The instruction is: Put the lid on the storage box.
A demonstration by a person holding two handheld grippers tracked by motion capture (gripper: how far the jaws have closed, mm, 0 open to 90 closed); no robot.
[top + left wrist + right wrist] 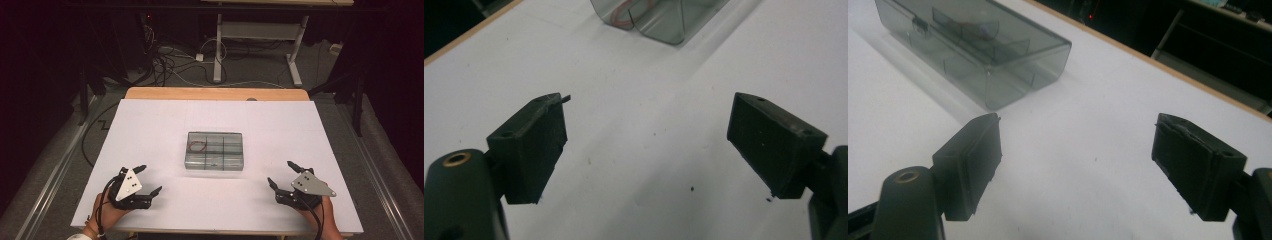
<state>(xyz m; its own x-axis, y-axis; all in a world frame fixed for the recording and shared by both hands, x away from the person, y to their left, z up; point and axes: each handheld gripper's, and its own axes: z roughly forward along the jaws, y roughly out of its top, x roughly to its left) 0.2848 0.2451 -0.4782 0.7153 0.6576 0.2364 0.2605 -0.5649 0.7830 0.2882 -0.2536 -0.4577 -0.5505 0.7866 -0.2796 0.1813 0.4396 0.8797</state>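
A clear grey plastic box (pixel 215 151) with inner dividers lies shut in the middle of the white table (pixel 150 130). A thin red loop (pixel 198 146) sits in its left compartment. My left gripper (pixel 151 179) rests near the front left, open and empty, jaws aimed toward the box. My right gripper (pixel 281 173) rests near the front right, also open and empty. In the left gripper view the box corner (pixel 659 20) is far ahead of the gripper (pixel 646 142). The right gripper view has the box (pixel 978 50) up and to the left of the gripper (pixel 1075 165).
The table's wooden far edge (pixel 215 93) shows beyond the white sheet. Behind it stand a desk frame (pixel 260 45) and loose cables (pixel 170 65) on the floor. Dark curtains flank both sides.
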